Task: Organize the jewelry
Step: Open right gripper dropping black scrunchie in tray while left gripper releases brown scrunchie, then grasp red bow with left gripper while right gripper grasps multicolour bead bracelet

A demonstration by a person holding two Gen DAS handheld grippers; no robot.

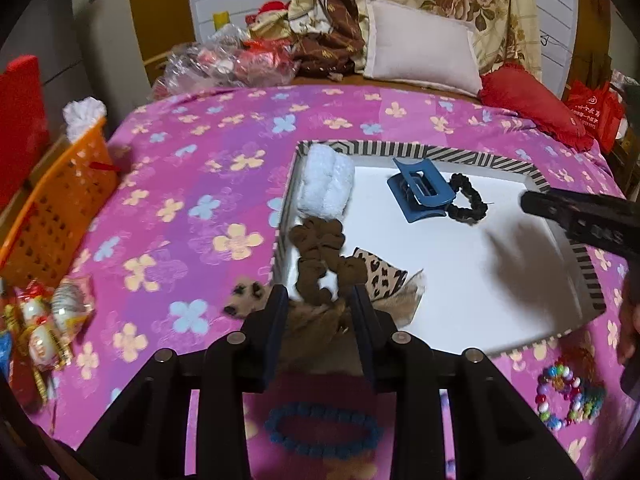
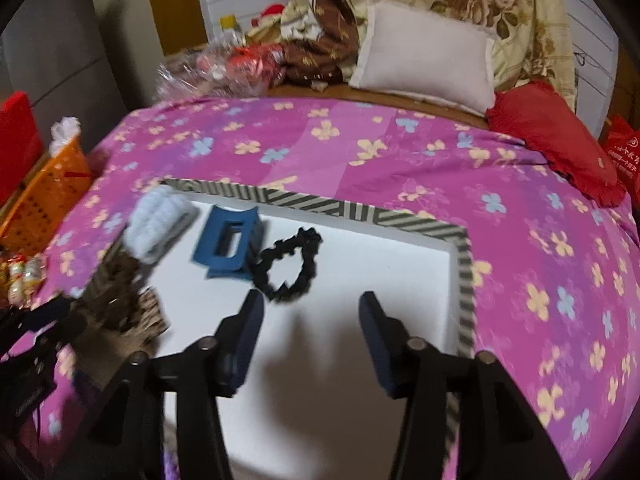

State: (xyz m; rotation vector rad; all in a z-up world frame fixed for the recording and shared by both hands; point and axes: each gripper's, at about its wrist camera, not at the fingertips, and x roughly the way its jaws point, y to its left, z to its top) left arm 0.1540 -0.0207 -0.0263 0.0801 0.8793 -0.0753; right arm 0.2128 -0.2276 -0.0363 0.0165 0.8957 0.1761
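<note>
Left tongs clamped on furry brown hair tie at striped tray near edge, right tongs wide, empty; soft, light, floppy, best pinched mid-bunch.

We see left black plastic two-finger gripper: dark navy flat finger pads, angular black linkage arms, round silver pivot screws. Our right matching black gripper: same navy pads, silver pins, matte black struts.
</note>
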